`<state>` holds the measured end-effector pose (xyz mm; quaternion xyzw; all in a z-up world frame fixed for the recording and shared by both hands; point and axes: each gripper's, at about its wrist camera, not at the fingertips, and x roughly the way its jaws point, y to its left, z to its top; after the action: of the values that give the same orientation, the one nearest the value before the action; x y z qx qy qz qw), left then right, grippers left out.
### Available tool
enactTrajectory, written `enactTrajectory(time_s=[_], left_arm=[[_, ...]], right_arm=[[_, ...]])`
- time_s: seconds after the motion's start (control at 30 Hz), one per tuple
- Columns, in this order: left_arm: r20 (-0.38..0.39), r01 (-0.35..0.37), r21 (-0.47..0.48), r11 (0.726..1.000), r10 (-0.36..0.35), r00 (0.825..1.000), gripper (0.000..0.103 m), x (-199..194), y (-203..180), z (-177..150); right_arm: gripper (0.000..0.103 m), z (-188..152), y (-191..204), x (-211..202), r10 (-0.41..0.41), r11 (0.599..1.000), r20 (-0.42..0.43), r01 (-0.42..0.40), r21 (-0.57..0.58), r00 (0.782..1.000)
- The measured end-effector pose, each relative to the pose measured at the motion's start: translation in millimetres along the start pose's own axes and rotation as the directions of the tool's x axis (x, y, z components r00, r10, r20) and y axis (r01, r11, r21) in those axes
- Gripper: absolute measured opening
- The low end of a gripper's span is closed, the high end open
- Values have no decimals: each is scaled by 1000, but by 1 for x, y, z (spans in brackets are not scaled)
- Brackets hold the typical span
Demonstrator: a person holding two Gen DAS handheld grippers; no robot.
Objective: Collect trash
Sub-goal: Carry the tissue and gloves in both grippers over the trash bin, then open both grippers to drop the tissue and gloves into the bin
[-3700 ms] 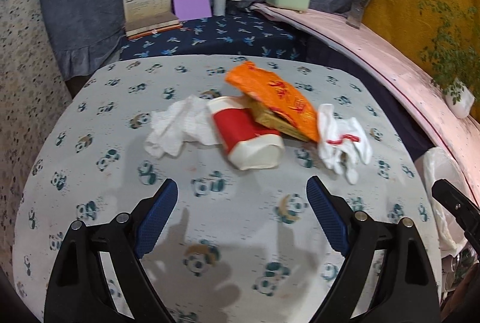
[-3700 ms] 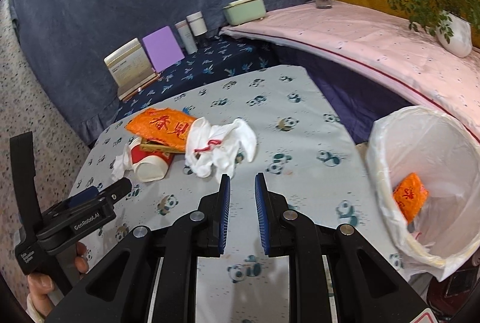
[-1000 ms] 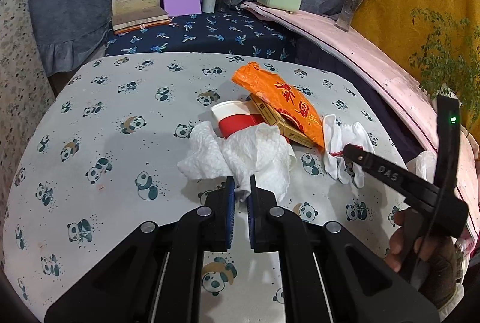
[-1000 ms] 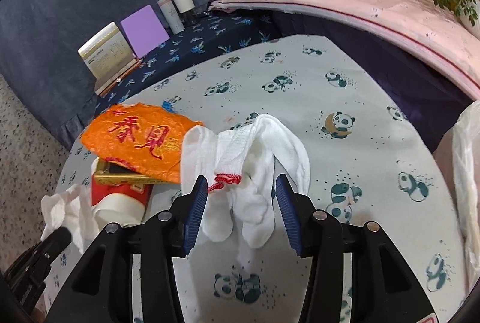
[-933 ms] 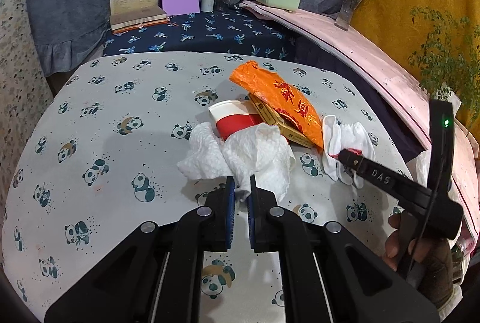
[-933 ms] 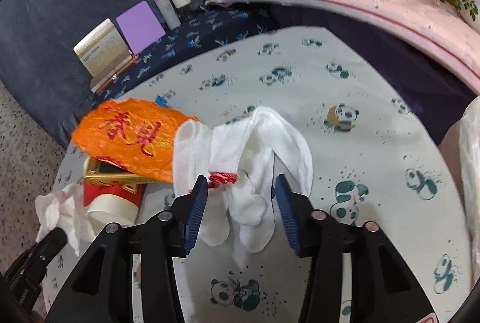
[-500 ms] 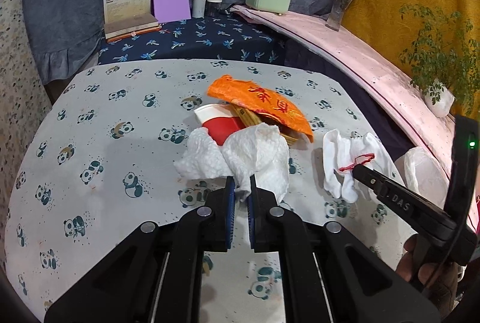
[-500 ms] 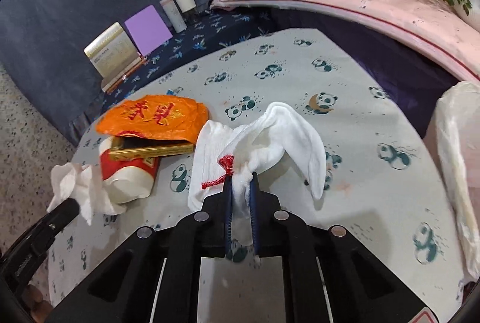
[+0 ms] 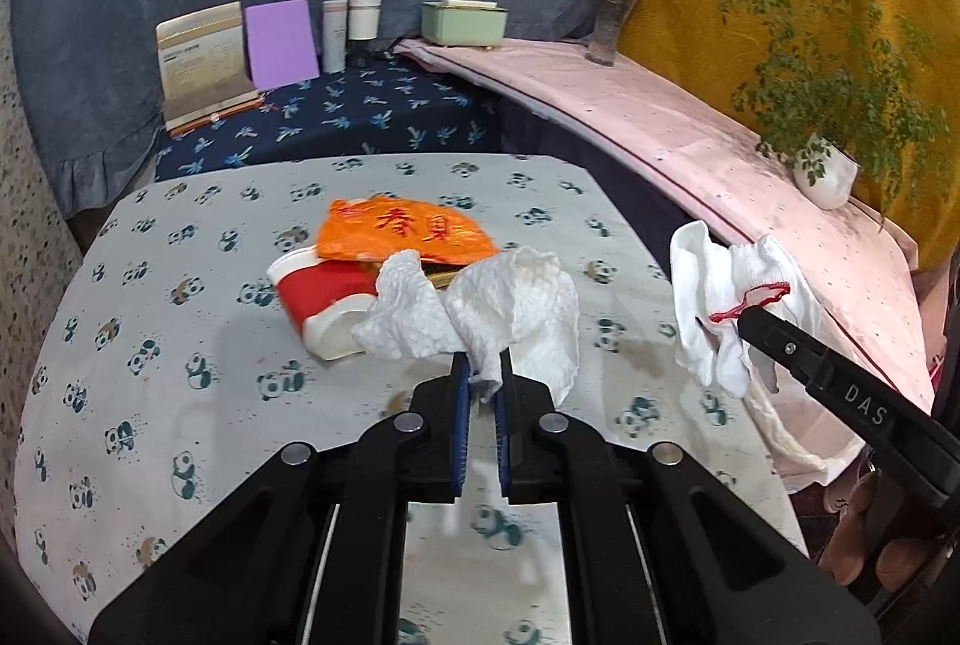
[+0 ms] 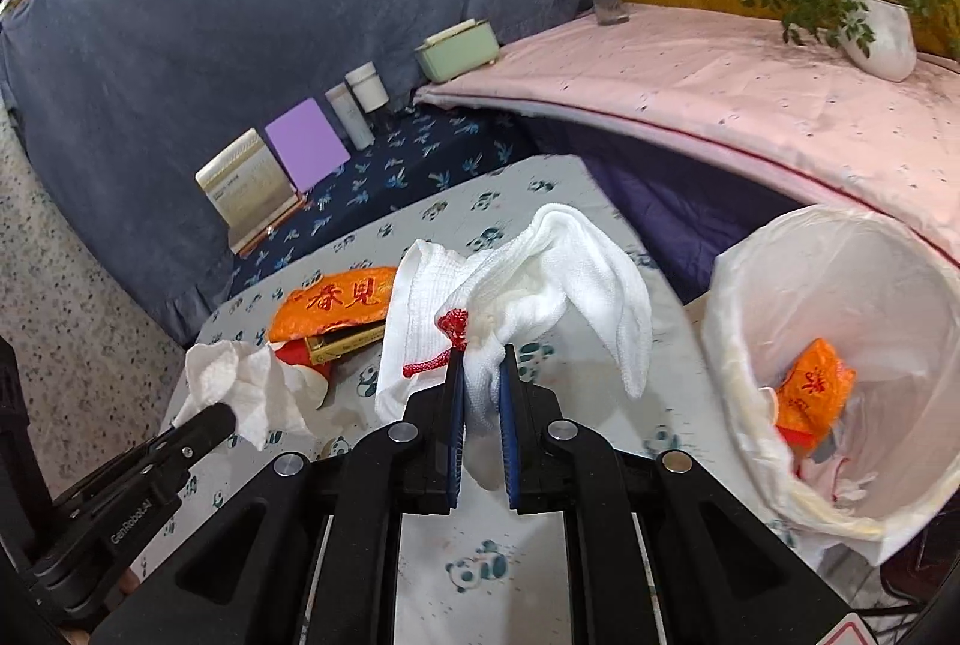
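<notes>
My left gripper [image 9: 478, 368] is shut on a crumpled white paper towel [image 9: 510, 303], lifted clear of the panda-print table [image 9: 180, 345]. The white glove with a red cuff thread [image 10: 528, 285] hangs in the air, pinched by my right gripper [image 10: 478, 357], which is shut on it. The same glove [image 9: 720, 297] shows at the right in the left wrist view. On the table lie a red and white paper cup [image 9: 318, 297], an orange snack wrapper [image 9: 408, 231] and a gold box under it [image 10: 345, 342]. A white-lined trash bin [image 10: 840, 345] stands to the right, holding an orange wrapper [image 10: 813, 387].
A book stand [image 9: 204, 63], purple card [image 9: 282, 42], two small bottles [image 9: 351, 27] and a green box [image 9: 462, 22] stand at the back. A pink-covered ledge [image 9: 690, 141] on the right bears a flower vase [image 9: 612, 18] and a potted plant [image 9: 822, 129].
The right gripper closed on the white glove and lifted it off the table toward the bin side. The left gripper rose with the paper towel, away from the cup.
</notes>
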<state>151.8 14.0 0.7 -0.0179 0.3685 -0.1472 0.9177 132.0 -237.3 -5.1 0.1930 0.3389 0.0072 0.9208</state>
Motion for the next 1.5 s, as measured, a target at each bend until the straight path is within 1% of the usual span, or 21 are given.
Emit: enactTrajectory(time_s=[0.23, 0.6, 0.8, 1.0, 1.33, 1.5], left_arm=[[1, 33, 59, 998, -33, 999, 7, -4, -48, -1], [-20, 81, 152, 985, -79, 997, 7, 7, -115, -6], [-40, 120, 207, 971, -114, 993, 7, 18, -152, -7], [-74, 175, 251, 952, -161, 984, 7, 33, -190, -10], [-118, 216, 298, 930, -189, 975, 7, 58, -233, -18], [-138, 234, 302, 924, -200, 970, 7, 68, -243, -20]], right_arm=[[10, 6, -33, -33, -19, 1000, 48, 18, 24, 999], [10, 2, -92, -63, -75, 993, 83, 67, 93, 994], [10, 1, -124, -76, -112, 986, 97, 99, 133, 989], [10, -3, -153, -83, -145, 978, 99, 128, 166, 984], [10, -8, -186, -88, -188, 964, 92, 166, 208, 978], [10, -9, -197, -88, -200, 958, 89, 176, 226, 976]])
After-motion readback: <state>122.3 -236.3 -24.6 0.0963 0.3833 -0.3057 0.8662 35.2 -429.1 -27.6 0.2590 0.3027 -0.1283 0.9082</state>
